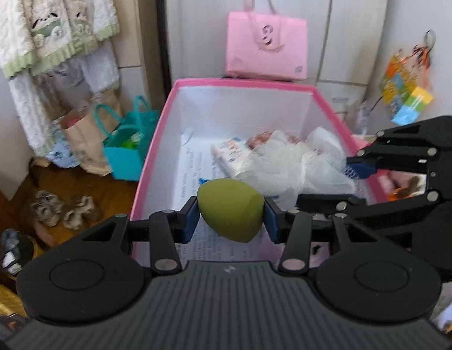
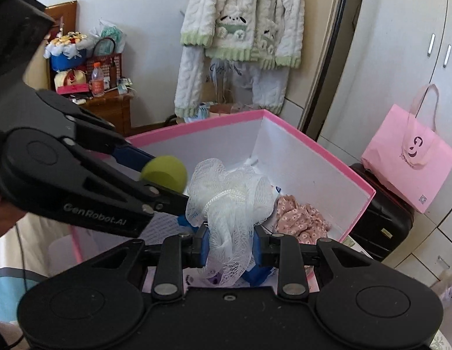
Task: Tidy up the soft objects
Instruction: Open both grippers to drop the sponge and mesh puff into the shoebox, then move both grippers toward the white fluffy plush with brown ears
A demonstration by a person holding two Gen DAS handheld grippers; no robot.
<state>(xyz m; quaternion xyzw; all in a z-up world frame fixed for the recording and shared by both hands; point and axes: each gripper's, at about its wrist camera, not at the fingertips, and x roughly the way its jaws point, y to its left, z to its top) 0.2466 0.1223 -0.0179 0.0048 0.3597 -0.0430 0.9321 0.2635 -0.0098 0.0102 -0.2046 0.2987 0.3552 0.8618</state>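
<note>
Both grippers hang over the box, each clamped on one soft item. Left gripper [image 1: 230, 218] pinches a green sponge [image 1: 230, 210] (egg-shaped, olive) between its blue pads, above the near end of the box. Right gripper [image 2: 230, 250] squeezes a white mesh puff [image 2: 231, 204], its netting bunched between the pads and billowing above them over the box interior.

Pink box [image 1: 156, 134]: pink rim and outer walls, white inside, lid off. Contents, as far as visible: a printed sheet [image 1: 196, 169] lying flat on the bottom, a small white packet [image 1: 231, 151] with coloured print, and a pink flowered cloth [image 2: 301, 218] crumpled against the far wall, beside the packet. The puff partly hides the cloth from the left wrist view.

Around the box: a pink bag [image 1: 266, 46] standing just behind it on a dark suitcase [image 2: 380, 227]; a teal bag [image 1: 129, 145] and a brown paper bag [image 1: 83, 143] on the floor beside it (contents too blurred to name).
</note>
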